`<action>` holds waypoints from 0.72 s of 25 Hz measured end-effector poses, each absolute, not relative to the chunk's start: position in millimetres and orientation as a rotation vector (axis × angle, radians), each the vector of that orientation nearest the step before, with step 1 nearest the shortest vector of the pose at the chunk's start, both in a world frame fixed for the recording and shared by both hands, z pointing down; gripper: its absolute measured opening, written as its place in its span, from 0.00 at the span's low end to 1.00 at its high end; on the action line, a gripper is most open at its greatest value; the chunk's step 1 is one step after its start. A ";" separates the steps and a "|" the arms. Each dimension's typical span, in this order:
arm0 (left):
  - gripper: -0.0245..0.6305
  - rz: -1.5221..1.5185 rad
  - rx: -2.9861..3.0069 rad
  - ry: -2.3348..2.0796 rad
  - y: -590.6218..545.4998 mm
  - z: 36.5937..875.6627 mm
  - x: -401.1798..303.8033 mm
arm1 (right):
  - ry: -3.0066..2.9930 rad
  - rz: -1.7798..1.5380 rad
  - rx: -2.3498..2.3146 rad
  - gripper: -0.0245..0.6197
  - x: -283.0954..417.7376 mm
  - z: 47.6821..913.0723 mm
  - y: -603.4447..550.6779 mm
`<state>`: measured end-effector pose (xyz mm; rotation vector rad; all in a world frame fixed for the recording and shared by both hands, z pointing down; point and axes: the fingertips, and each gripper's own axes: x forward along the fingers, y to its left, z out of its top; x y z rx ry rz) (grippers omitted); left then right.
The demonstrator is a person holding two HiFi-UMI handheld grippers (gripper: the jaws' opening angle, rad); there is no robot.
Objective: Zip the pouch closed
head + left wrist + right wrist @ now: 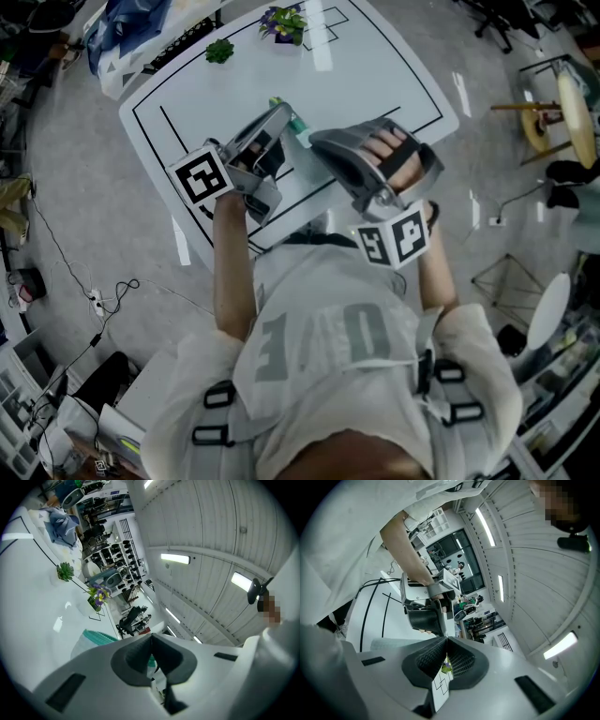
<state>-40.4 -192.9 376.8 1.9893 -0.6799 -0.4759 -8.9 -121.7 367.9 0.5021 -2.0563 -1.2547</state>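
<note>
Though half-hidden, pouch beside left gripper.

Shirt print large, characters not legible

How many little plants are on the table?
2, both at the far edge of the table: a green plant, and a purple-flowered plant right of it. More may be hidden.

The left gripper has its jaws fully together and points level. The left hand grips behind the jaws, with the bare left forearm trailing back. The right gripper also has its jaws together and tips slightly downward, with the right hand in its handle. The two tips sit near each other.
</note>
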 end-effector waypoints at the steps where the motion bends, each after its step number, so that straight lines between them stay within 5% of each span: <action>1: 0.05 -0.466 1.980 -0.701 -196.1 380.9 -43.7 | -2.064 -1.246 0.503 0.05 -9.3 367.8 -122.0; 18: 0.05 -0.396 1.976 -0.959 -231.8 422.3 -91.8 | -2.110 -1.180 0.455 0.05 -10.8 372.7 -116.3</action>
